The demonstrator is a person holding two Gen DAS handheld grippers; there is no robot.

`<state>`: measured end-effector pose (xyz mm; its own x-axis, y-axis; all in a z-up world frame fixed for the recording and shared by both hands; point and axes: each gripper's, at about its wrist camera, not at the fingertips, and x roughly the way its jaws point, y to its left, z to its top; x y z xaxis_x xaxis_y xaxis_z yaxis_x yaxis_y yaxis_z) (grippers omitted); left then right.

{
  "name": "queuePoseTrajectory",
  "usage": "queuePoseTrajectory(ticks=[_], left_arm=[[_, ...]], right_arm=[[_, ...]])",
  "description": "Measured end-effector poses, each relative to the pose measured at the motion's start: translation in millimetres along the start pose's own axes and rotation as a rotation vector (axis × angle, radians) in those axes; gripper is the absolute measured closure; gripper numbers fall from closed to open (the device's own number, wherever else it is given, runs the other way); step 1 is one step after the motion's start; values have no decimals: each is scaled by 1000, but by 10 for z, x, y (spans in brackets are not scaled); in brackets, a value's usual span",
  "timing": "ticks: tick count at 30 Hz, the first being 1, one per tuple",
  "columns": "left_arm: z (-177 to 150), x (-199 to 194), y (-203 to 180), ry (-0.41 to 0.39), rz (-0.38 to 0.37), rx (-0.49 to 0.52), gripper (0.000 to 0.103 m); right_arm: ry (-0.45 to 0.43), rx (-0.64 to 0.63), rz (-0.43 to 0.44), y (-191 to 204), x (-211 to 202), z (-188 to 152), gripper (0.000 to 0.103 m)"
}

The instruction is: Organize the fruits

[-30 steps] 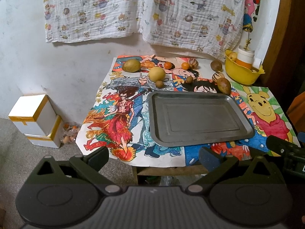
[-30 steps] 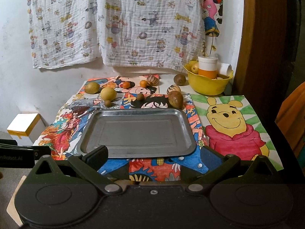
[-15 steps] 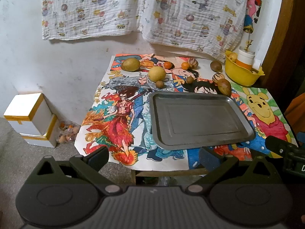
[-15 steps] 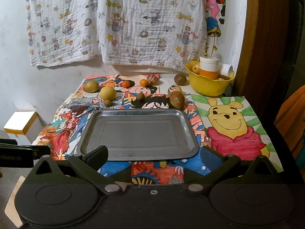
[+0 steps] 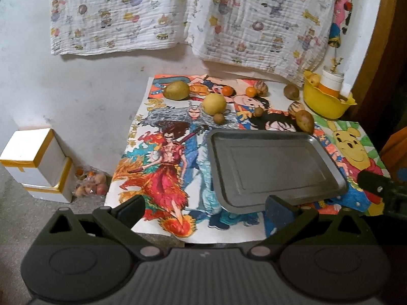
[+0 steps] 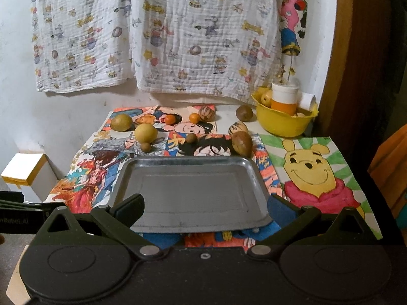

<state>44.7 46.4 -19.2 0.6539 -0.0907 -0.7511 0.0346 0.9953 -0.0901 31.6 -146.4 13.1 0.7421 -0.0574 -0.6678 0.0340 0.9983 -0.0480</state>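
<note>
Over the near edge of the cartoon-covered table, the left gripper (image 5: 203, 207) and right gripper (image 6: 204, 204) have edged closer (jaws spread, empty); the rectangular grey metal tray (image 6: 193, 190) is bare, the scattered fruits (image 6: 146, 132) untouched behind it.
</note>
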Motion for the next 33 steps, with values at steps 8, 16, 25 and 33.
queuePoseTrajectory(ticks=[8,16,25,33], left_arm=[[179,198,266,30,53,-60,1],[475,568,423,62,85,-113,1],[998,1203,387,109,102,-169,1],[1465,1925,112,169,73,-207,1]], right_arm=[[-3,-38,20,105,217,189,0],[29,-106,68,200,617,340,0],[97,-179,134,159,1452,715,1],[167,-264,168,-55,2302,1109,6]])
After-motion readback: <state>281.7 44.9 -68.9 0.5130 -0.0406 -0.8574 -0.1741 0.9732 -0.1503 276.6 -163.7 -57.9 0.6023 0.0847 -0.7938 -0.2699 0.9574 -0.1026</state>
